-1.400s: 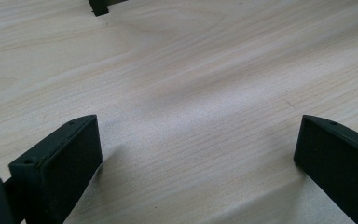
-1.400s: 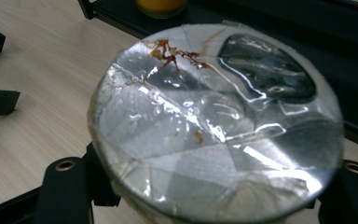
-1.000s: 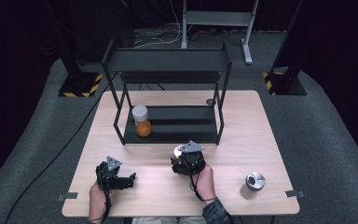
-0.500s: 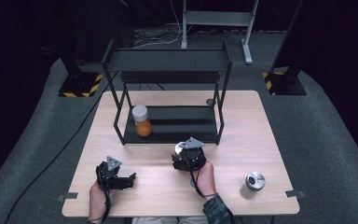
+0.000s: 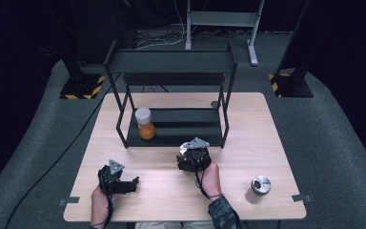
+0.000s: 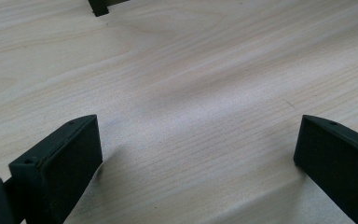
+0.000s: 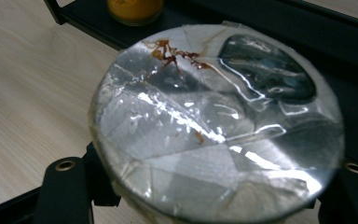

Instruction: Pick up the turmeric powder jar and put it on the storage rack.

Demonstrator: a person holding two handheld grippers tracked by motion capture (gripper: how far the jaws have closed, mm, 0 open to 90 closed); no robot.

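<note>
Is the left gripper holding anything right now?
No, the left gripper has its jaws wide apart with only bare wooden table between them.

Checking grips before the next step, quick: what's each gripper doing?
Left gripper: open, nothing between its fingers.
Right gripper: closed on a tape-covered round jar.

Left gripper (image 5: 132,181): black body, with a grey three-cornered plate (image 5: 116,165) mounted on top behind the fingers. In the left gripper view each finger (image 6: 63,163) is a flat, matt black block with squared edges; a small screw hole sits on its upper face near the tip.

Right gripper (image 5: 187,149): black body, same grey three-cornered plate (image 5: 197,142) on top. A thin black cable (image 5: 201,179) trails rearward from the body. In the right gripper view brass-coloured screw eyelets (image 7: 65,164) sit at the finger bases.

The right forearm wears a dark patterned sleeve (image 5: 222,212).
</note>
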